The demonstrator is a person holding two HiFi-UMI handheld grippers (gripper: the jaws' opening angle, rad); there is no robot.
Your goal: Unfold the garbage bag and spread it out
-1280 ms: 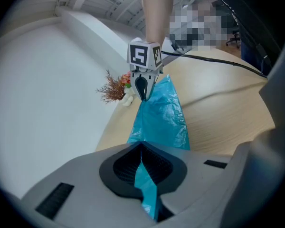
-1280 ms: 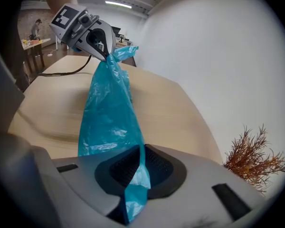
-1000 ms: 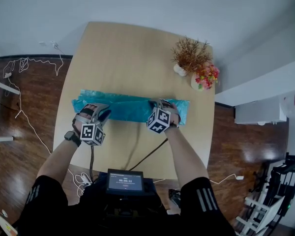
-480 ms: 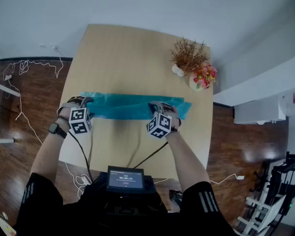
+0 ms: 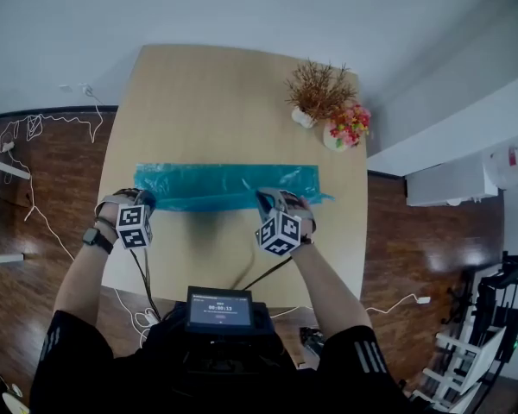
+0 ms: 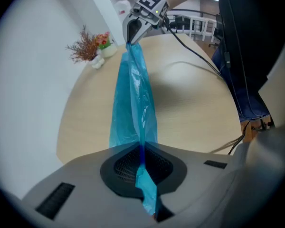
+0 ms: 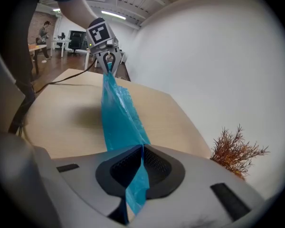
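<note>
We held the garbage bag [image 5: 224, 186] as a long, narrow teal band, folded lengthwise and stretched across the middle of the wooden table [image 5: 216, 84], from near its left edge almost to its right. The film looked translucent, glossy and crinkled, with loose pleats along its length. Our left gripper [image 5: 141, 200] had just been closing, and its jaws met on the bag's left end, a tail of plastic poking back between the pads. Our right gripper [image 5: 274, 198] had just been opening slightly, yet its narrow jaws pinched the bag's near edge, short of the right end. Beyond that end stood a dried plant [image 5: 319, 89] and flowers [image 5: 350, 126].
</note>
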